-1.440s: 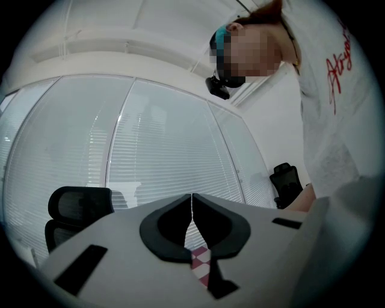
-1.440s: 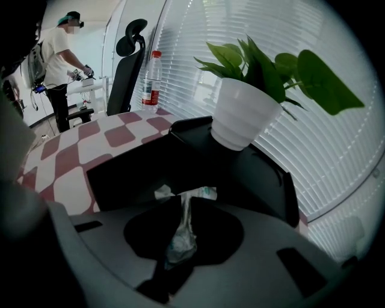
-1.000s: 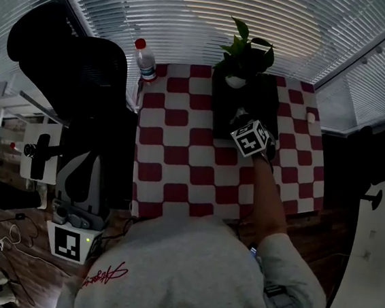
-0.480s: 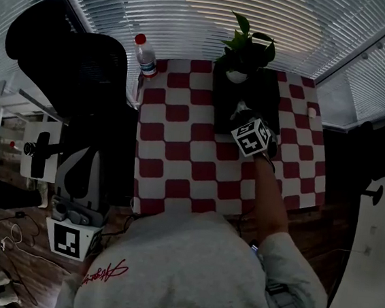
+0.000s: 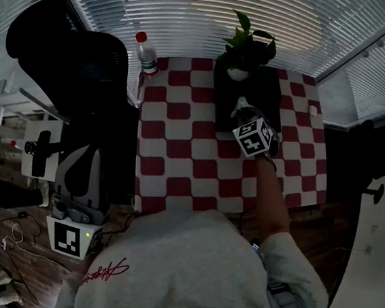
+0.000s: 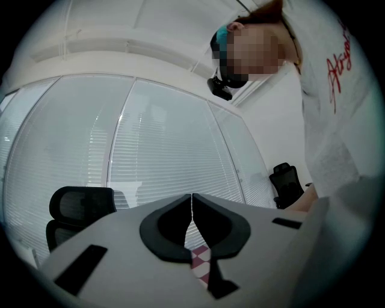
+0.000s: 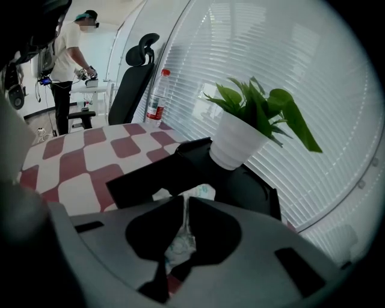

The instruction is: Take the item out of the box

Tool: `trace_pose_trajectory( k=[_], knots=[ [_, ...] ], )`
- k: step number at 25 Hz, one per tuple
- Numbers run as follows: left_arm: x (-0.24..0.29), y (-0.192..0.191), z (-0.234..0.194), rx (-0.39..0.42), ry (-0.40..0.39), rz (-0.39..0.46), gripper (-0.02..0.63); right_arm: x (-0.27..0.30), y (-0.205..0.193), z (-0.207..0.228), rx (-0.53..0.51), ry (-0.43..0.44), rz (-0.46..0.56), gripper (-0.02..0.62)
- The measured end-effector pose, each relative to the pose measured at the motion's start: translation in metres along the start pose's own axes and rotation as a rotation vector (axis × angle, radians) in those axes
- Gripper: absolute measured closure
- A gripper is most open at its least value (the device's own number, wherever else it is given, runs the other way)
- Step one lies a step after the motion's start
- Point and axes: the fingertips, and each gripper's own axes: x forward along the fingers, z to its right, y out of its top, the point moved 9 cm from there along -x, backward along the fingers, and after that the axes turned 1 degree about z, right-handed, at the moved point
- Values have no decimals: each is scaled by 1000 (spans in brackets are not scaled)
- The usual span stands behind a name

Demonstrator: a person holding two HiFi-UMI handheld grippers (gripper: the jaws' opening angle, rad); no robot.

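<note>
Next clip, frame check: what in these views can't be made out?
- Pale item: in the right gripper view, the right gripper is shut on it and covers most of it, so what it is can't be told.
- Box interior: in the head view it is too dark and the gripper sits over it, so any other contents are unknown.
- Bottle label: too small to read in any view.
</note>
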Motion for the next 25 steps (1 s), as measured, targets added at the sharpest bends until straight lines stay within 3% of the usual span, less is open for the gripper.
trace_pose_trajectory(
  k=[25],
  knots=[
    [1, 3, 2, 1, -17, 10, 588, -23, -4, -5, 70, -44, 92, 554]
  ],
)
